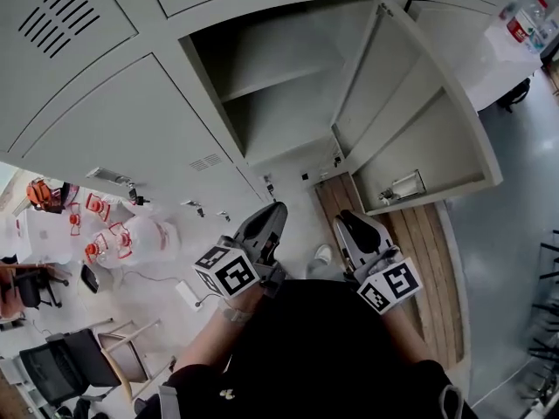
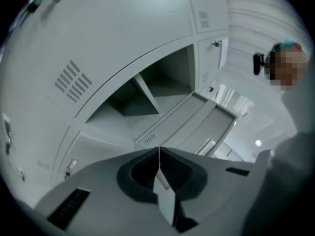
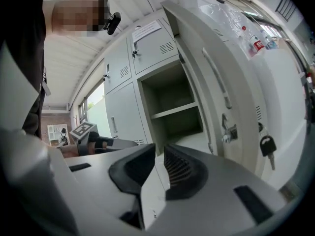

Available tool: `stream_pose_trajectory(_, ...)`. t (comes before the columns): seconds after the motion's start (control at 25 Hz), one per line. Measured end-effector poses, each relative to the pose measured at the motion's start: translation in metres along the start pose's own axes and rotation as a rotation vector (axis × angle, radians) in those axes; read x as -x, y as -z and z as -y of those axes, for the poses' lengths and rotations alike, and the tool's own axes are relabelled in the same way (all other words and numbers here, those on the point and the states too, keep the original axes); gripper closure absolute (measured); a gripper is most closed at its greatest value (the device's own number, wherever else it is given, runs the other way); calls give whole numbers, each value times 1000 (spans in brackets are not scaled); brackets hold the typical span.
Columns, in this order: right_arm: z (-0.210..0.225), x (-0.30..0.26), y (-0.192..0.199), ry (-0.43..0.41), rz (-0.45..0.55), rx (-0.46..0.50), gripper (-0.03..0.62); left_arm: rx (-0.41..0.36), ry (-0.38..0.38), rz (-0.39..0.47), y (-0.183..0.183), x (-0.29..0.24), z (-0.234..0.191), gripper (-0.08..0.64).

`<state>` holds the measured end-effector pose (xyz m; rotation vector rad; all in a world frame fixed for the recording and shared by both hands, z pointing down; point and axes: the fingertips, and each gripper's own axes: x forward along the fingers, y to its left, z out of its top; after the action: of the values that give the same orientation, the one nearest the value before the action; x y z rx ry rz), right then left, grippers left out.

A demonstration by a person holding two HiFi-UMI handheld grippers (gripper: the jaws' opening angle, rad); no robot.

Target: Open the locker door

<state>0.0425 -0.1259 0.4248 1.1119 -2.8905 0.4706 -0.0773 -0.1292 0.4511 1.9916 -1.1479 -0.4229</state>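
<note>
Left tongs (image 1: 272, 214) we hold pressed fully together with nothing between them, low in front of the lockers (image 1: 131, 120). Just to their right, our right tongs (image 1: 351, 223) stand a narrow gap apart, also empty. Further right, the locker door (image 1: 424, 125) is swung wide open, apart from both tongs, baring a compartment (image 1: 293, 125) with one shelf (image 1: 279, 75); a key (image 3: 267, 144) hangs from the door's lock.
</note>
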Motion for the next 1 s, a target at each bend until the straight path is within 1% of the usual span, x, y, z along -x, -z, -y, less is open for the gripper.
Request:
stream_pose_trajectory(0.08,-3,-7,0,-20,-2,5,526,-178,-43,-14,-7,5,-1,535)
stream_pose_trajectory(0.16,-6,-13,-1,-35,-3,12,526,-330,-67,-22,-14,9,0,534)
stream_pose_trajectory(0.24,-6,-18,-1,-44,-4,19,526,-452,-74,-28,-20,11,4,535)
stream_pose_trajectory(0.28,-7,-20,-1,-47,-5,22,526,-499,-75,-32,-22,11,5,534)
stream_pose_trajectory(0.32,-7,-22,-2,-49,-6,26,525,-529,-75,-35,-24,11,6,534)
stream_pose_trajectory(0.64,-13,-30,-2,-70,-6,59,526,-603,-72,-58,-27,11,8,534)
stream_pose_trajectory(0.84,-15,-30,-3,-65,-3,72,525,-589,-61,-64,-23,13,9,535)
stream_pose_trajectory(1.0,-20,-27,-1,-76,-3,95,526,-550,-47,-36,-25,15,13,534)
